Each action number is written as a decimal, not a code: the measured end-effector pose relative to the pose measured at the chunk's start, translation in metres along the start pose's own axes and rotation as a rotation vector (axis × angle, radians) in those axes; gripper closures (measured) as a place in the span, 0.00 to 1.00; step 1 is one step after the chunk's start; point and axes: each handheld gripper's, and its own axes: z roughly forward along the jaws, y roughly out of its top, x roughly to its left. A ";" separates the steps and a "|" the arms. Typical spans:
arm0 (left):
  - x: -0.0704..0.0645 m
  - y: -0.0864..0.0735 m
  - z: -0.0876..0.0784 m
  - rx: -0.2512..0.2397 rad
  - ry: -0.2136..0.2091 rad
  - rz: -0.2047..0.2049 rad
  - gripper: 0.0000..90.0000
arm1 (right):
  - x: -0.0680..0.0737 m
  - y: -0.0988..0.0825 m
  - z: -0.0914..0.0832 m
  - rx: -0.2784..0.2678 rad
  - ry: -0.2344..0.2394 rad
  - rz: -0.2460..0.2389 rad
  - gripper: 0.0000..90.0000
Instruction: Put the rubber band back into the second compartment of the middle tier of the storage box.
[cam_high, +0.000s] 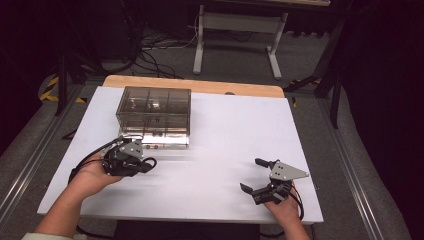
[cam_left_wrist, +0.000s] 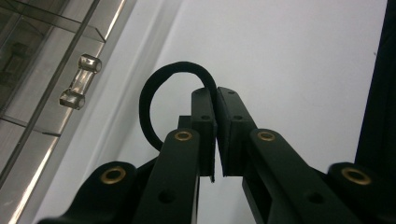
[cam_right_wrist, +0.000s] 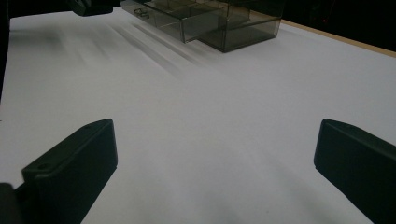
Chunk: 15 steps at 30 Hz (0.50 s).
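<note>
Black and bendy, a little hair band (cam_left_wrist: 154, 105) is pinched tight in the left gripper (cam_left_wrist: 215, 93), whose fingers (cam_left_wrist: 203, 126) are almost fully closed on it. It sits just beside the see-through drawer box (cam_high: 154, 116), next to a clear drawer handle (cam_left_wrist: 80, 81), likely so the band can go inside a drawer. On the white tabletop (cam_high: 220, 135), the right gripper (cam_high: 252, 175) waits well apart, spread wide and holding nothing.

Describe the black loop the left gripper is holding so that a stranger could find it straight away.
On the white table, find the smoky clear drawer box near the far left. Just in front of it, the left gripper is shut on a thin black elastic loop, the sole soft, round thing beside the box's clear handle.
</note>
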 end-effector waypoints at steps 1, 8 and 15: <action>0.001 0.000 0.000 -0.001 -0.005 0.001 0.96 | 0.000 0.000 0.000 0.000 0.000 0.001 0.00; 0.004 0.002 -0.003 -0.031 0.022 -0.031 0.96 | 0.000 0.000 0.000 0.001 0.000 0.002 0.00; 0.009 0.006 -0.006 -0.053 0.037 -0.053 0.96 | 0.000 0.000 0.000 0.003 -0.001 0.005 0.00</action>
